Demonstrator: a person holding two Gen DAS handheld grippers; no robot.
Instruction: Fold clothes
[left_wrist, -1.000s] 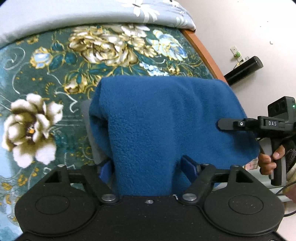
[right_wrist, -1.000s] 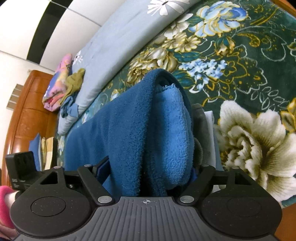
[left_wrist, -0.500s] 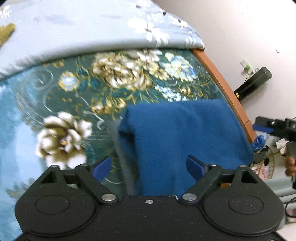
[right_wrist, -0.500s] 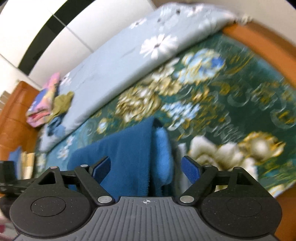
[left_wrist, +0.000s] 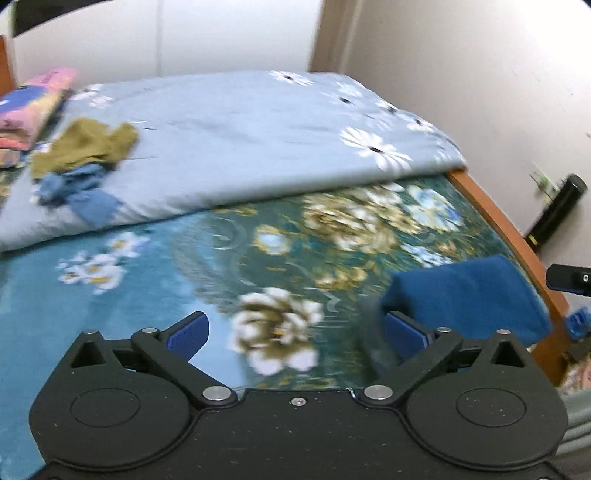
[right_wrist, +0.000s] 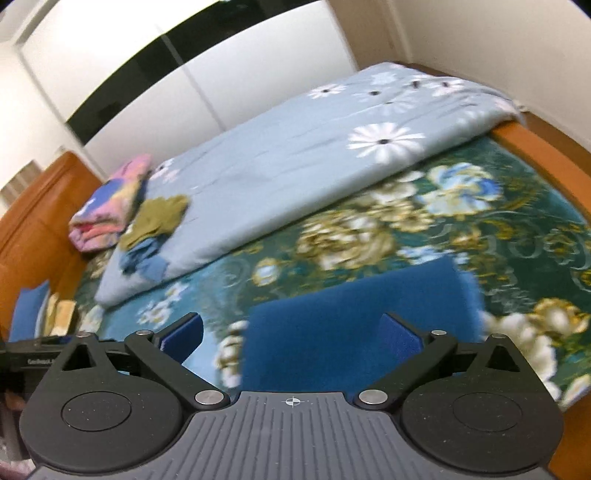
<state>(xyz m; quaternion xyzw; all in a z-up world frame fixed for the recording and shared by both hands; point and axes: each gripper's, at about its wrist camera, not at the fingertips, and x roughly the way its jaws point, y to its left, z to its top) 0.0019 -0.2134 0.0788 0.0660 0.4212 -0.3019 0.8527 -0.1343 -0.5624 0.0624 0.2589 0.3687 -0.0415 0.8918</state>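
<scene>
Both grippers pulled back off blue fleece (right_wrist: 354, 317), folded flat rectangle, fingers (left_wrist: 186, 332) spread wide, empty

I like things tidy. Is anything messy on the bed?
Yes. An olive garment and a light blue one lie crumpled in a heap on the pale quilt, unfolded. The dark blue fleece lies neatly folded on the floral blanket.

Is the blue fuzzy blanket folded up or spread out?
Folded. The blue blanket lies as a compact rectangle on the flowery bedspread, both claws open.
</scene>
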